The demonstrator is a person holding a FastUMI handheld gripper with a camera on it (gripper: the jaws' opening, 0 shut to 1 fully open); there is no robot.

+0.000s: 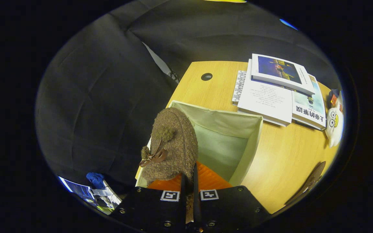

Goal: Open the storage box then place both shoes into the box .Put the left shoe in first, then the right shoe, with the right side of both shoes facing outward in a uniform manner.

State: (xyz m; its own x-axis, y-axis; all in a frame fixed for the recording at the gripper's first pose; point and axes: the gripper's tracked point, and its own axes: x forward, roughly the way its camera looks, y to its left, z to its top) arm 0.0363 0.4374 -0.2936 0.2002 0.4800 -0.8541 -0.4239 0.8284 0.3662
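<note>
A fuzzy brown shoe (172,145) with a small bow hangs toe-away over the open storage box (235,121), a pale green fabric bin on the wooden table (287,158). My gripper (189,181) is shut on the shoe's rim, its two dark fingers nearly touching. The shoe's orange inside (206,181) shows just beyond the fingers. It sits over the box's left side, and the box's right half shows its bare bottom. Another brown shoe (311,179) lies on the table to the right, partly cut off.
A stack of books (277,90) lies on the table beyond the box. A white plush toy (334,123) rests at the table's right edge. A round cable hole (206,76) is at the far table edge. The black cloth wall stands left.
</note>
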